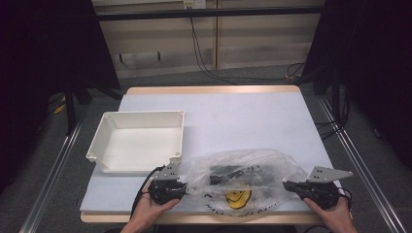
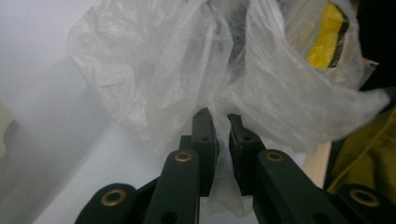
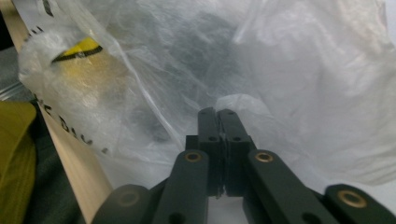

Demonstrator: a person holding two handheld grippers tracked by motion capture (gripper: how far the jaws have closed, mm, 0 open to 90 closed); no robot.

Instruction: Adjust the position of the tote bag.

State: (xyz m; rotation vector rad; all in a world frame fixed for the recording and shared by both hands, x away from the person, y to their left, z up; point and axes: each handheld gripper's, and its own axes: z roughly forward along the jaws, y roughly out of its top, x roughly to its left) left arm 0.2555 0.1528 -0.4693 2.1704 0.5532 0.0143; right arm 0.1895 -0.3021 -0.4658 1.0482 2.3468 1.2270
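Bag (image 1: 243,177) pinched by left gripper (image 2: 219,122), right gripper (image 3: 218,112) | tray (image 1: 141,141) high view

Left tongs (image 2: 218,122) jaws slightly parted on thin film; right tongs (image 3: 217,116) jaws pressed together.

High view: looked forward and down over the table (image 1: 218,111). Both gripper views: sat close behind their jaws, sharing the plastic bag (image 2: 187,79) ahead.
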